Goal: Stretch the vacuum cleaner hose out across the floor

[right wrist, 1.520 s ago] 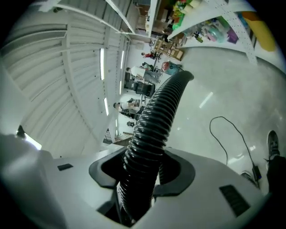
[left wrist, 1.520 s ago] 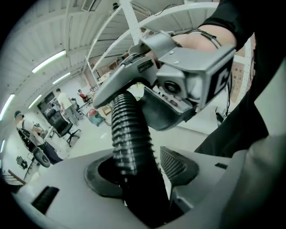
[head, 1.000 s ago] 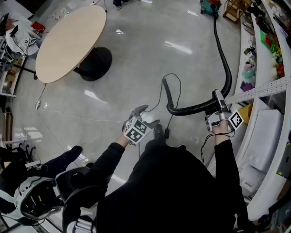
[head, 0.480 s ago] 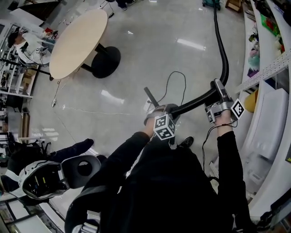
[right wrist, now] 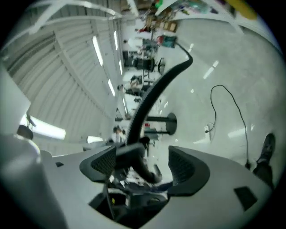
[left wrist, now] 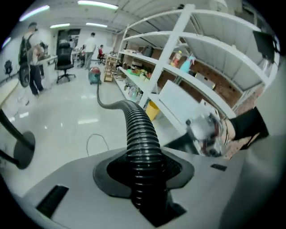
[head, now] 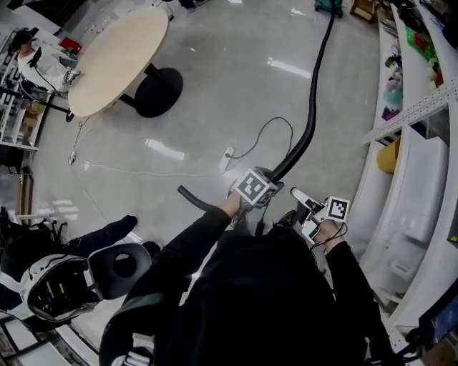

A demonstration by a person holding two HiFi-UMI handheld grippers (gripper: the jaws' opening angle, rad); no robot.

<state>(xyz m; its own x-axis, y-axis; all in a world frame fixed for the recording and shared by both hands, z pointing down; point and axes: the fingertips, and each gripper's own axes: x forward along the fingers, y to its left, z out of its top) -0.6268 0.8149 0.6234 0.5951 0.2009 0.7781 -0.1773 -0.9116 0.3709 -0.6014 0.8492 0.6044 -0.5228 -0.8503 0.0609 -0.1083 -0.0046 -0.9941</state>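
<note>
Fingers, left gripper (left wrist: 144,172): just closing, now clamped on the ribbed hose (left wrist: 134,129).
Fingers, right gripper (right wrist: 139,167): just sprung wide, pressing nothing; hose let go.
Change: grip passed right to left; earlier bend gone.
Hose: runs nearly straight over floor (head: 215,86) toward far vacuum cleaner (head: 329,6).
Meaning: stretch likely nearly done.

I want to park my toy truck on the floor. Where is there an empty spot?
The widest bare floor lies between the round table and the black hose. Another bare stretch runs between the hose and the white shelves. It is crowded at the near end, where the hose bends back and a thin cable trails.
</note>
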